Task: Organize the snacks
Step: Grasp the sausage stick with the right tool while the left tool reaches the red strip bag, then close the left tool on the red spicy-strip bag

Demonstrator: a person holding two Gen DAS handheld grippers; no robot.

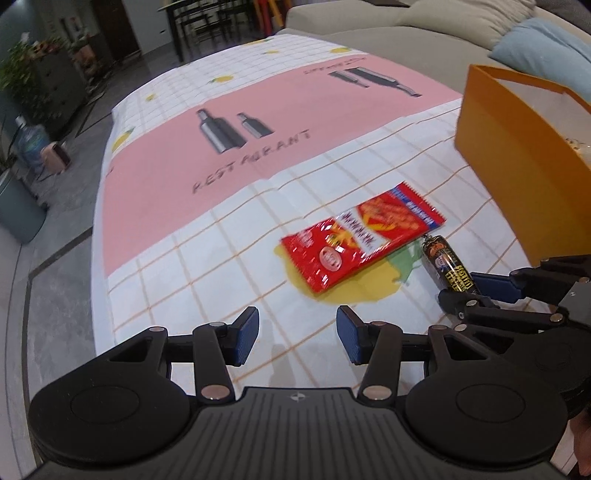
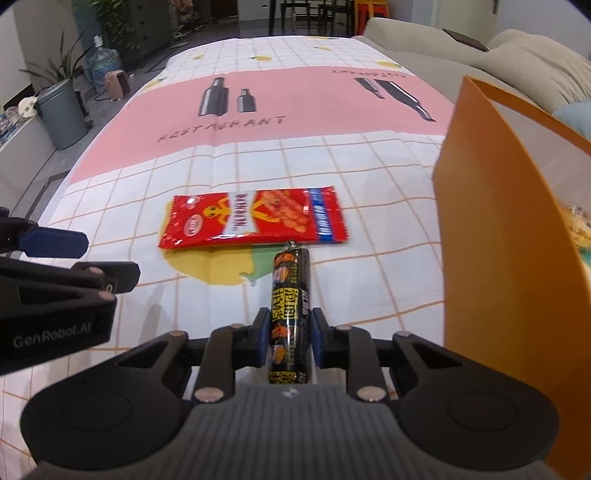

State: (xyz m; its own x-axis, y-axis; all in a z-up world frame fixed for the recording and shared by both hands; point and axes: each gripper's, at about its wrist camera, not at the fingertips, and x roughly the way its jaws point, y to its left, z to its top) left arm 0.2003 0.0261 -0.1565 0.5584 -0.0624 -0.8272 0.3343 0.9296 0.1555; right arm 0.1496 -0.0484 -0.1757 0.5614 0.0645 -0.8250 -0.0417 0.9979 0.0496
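Black plastic links and blue pads make up the left hand-held gripper, which hangs over the near left part of the surface, a table covered by a white cloth with an orange grid, yellow lemon prints and a broad pink band lettered "RESTAURANT"; its jaws stand partly apart with nothing between them, only bare cloth showing in the gap. Just ahead of it and a little to the right lies the flat red foil snack packet, resting partly over a yellow lemon print, its long side running across the surface in the right wrist view. Right of the packet lies the slim black sausage-shaped snack stick with yellow lettering; its far crimped end reaches the packet's near edge, though I cannot tell whether the two touch. The right hand-held gripper has its blue pads pressed narrow against both sides of the stick's near half, so the stick runs straight out between the fingers. No earlier picture shows how it got there. Furthest right stands the open orange cardboard box, its tall wall close beside the stick, with pale yellow snack packets partly visible inside. A grey sofa sits beyond the surface.
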